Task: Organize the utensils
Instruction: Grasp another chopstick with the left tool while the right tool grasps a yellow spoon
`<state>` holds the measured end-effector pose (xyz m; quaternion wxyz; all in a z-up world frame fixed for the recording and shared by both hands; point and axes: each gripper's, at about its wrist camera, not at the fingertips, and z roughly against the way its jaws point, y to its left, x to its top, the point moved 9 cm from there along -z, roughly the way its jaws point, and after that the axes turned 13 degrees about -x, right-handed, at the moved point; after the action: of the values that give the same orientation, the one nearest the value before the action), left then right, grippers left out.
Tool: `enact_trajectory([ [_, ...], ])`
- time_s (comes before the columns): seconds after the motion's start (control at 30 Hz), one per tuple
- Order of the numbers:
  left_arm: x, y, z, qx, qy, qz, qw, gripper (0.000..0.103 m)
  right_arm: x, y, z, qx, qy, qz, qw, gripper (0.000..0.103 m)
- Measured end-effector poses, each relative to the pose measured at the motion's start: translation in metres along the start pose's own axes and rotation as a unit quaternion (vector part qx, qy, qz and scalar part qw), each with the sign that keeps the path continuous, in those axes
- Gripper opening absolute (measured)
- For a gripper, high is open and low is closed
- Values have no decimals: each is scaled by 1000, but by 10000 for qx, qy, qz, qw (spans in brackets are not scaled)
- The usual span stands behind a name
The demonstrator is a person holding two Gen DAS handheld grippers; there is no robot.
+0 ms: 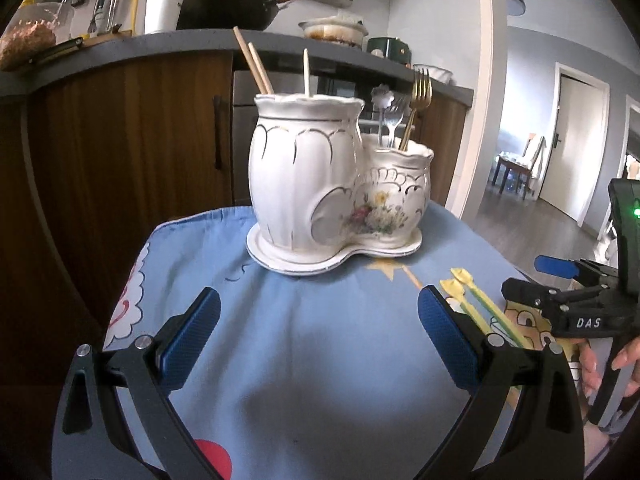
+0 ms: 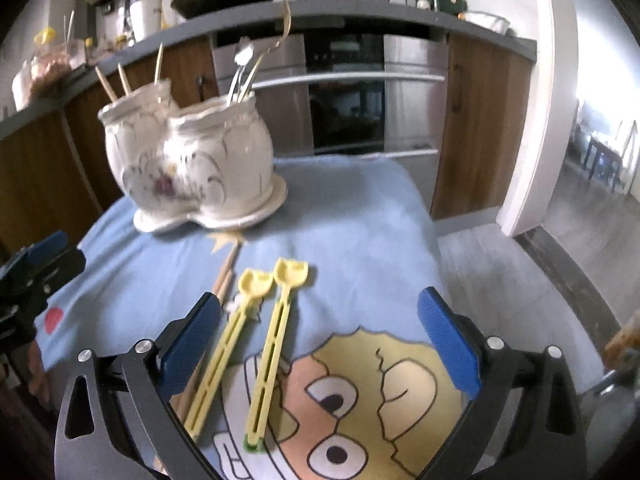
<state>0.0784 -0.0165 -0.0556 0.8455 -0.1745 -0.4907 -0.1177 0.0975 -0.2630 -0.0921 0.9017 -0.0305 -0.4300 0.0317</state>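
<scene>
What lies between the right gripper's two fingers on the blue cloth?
In the right wrist view, two yellow shovel-tipped sticks lie on the cloth between the right gripper's open fingers, nearer its left finger.

A two-pot holder (image 1: 334,184) stands at the far end of my cloth-covered table (image 1: 320,360). Chopsticks (image 1: 254,66) stand in its left pot, forks (image 1: 416,108) in its right. Nearer, to the right, two plastic spoons (image 2: 256,344) lie side by side, wooden chopsticks (image 2: 224,280) just left of them.
</scene>
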Motion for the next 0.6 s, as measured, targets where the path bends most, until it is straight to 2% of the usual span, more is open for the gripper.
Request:
enact_trajectory([
  [0.23, -5, -3, -5, -20, 157, -68, 9999, 97, -9, 5, -4, 9, 200, 134, 9997, 95],
  [0.27, -5, -5, -6, -21, 171, -93, 9998, 97, -9, 7, -4, 19, 217, 166, 9996, 89],
  [0.3, -5, -5, -6, -26, 185, -117, 9998, 97, -10, 10, -5, 19, 260, 243, 9994, 78],
  [0.5, -5, -9, -9, -2, 229, -214, 9995, 97, -22, 25, -12, 151, 614, 564, 9964, 43],
  [0.6, -5, -12, -9, 49, 260, -311, 9992, 97, -20, 27, -16, 169, 625, 569, 9963, 37],
])
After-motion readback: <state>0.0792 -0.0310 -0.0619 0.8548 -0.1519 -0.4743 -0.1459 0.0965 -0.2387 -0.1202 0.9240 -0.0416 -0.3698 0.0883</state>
